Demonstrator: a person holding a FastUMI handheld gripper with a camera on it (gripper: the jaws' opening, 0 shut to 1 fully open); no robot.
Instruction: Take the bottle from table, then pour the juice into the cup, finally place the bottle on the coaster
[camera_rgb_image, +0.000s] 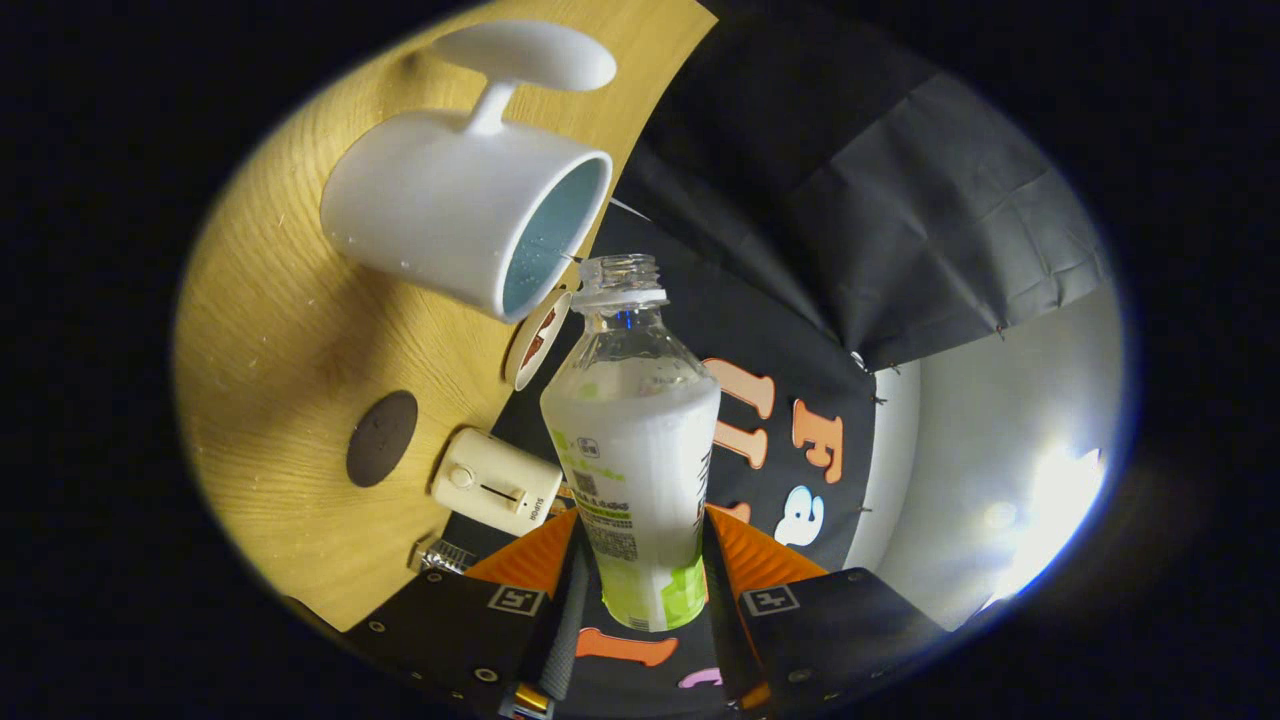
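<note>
Pinched between the gripper fingers, open bottle tips toward the cup; best brought over the rim before tilting further.

Dim booth; glare blooms on the pale wall (blown out), the fisheye bending the table near its rim.

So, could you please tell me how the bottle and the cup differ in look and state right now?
The bottle is clear plastic with a label, while the cup is opaque white with a blue inside and a handle. The bottle is clamped between the fingers of the tool; the cup stands free on the wooden table. Both are open-topped, and the bottle's mouth lies near the cup's rim.
</note>
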